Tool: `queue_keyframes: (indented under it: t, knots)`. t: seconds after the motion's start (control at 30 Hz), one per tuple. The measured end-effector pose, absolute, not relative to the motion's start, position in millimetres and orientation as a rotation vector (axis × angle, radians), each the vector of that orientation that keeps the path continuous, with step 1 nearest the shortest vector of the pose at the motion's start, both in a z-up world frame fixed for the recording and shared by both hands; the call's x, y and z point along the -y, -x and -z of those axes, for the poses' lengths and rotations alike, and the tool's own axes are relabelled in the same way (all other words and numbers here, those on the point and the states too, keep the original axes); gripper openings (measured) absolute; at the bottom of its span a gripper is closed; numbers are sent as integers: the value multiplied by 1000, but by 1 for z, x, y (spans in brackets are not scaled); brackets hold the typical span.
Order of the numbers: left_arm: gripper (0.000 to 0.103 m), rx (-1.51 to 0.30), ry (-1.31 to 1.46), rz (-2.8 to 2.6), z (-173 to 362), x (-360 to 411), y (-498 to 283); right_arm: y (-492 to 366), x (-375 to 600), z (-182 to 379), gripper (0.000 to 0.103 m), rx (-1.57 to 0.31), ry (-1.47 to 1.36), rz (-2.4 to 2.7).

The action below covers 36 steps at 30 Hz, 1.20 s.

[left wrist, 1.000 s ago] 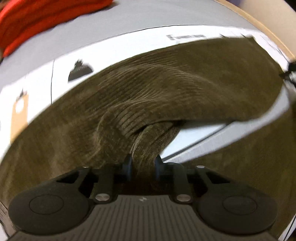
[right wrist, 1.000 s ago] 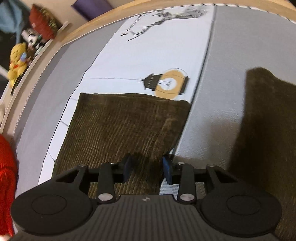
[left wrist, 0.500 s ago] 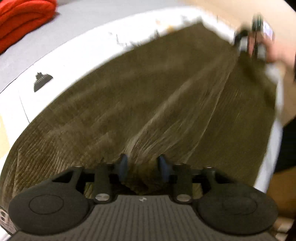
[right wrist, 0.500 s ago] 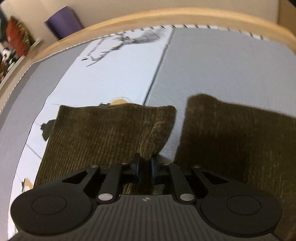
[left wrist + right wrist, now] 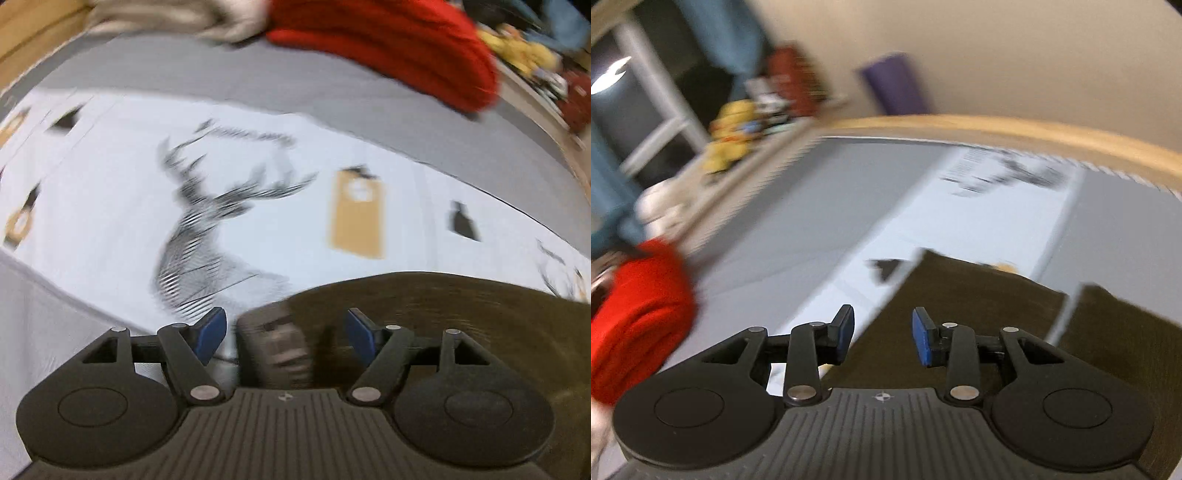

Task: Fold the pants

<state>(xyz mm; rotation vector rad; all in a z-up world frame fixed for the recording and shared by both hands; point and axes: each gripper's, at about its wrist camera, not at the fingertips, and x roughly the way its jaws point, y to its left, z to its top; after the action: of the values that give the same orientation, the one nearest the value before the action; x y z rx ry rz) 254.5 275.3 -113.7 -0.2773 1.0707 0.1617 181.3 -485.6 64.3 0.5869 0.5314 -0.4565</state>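
On the bed, grippers let go of the pants

Across the patterned bedspread (image 5: 110,229) the olive corduroy pants (image 5: 461,317) lie flat, below and right of the left gripper (image 5: 286,328). Its jaws, just opened wide, pinch nothing; a blurred fold sits between them. The right gripper (image 5: 882,334), jaws parting, hovers empty above the pants (image 5: 960,314).

olive-brown ribbed pants (image 5: 461,317), red cloth (image 5: 388,44)

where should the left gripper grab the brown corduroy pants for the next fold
Judging by the left wrist view, pinch the loose end of the brown corduroy pants lying between the open left gripper. Come from above: the cloth lies flat on the printed bedsheet.
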Motion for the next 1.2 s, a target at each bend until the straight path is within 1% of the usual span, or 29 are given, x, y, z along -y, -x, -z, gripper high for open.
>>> queue_keyframes:
  t: [0.07,0.17,0.2,0.23,0.27,0.37,0.4,0.43,0.47,0.53,0.6,0.63,0.7,0.73,0.8,0.87,1.0,1.1,1.13,1.2]
  knots:
    - [76,-1102,282,-156,127,-284,-251,-165,469,-88,45,-528,-518,356]
    - [76,-1093,272,-131,142,-287,-241,-133,450,-109,47,-525,-425,260]
    - [74,-1091,277,-106,146,-288,-238,-122,446,-110,47,-526,-399,251]
    - [69,-1092,272,-85,150,-282,-236,-110,441,-109,47,-526,-367,253]
    - [50,-1093,263,-66,154,-278,-234,-99,437,-105,47,-528,-340,258]
    - [18,-1066,204,-39,152,-272,-230,-73,434,-80,46,-548,-329,290]
    - [13,-1042,217,-45,147,-273,-230,-67,433,-71,46,-579,-336,298]
    - [11,-1012,229,-62,140,-274,-226,-64,434,-66,46,-618,-352,310]
    - [9,-976,212,-87,131,-272,-221,-60,435,-65,46,-612,-369,312]
    - [10,-941,132,-101,122,-261,-215,-53,435,-70,46,-577,-324,319]
    - [14,-971,92,-107,116,-251,-211,-49,432,-68,46,-585,-239,336]
    - [14,-987,84,-120,112,-248,-208,-48,433,-65,46,-606,-216,336]
    - [24,-996,109,-139,100,-250,-198,-47,438,-57,46,-654,-224,309]
    - [27,-1002,150,-125,92,-252,-191,-47,438,-53,46,-680,-229,293]
    - [45,-1060,216,-86,82,-255,-176,-47,438,-47,46,-718,-213,266]
    - [47,-1144,204,-67,77,-249,-158,-48,431,-42,46,-755,-179,216]
    - [60,-1212,117,-32,84,-231,-112,-53,409,-41,45,-786,-96,104]
    - [62,-1248,151,-26,111,-230,-88,-53,393,-44,45,-772,-52,65]
    - [61,-1282,140,-26,120,-230,-85,-53,390,-45,44,-771,-52,57]
    - [63,-1267,79,-35,126,-227,-85,-55,388,-46,44,-772,-62,60]
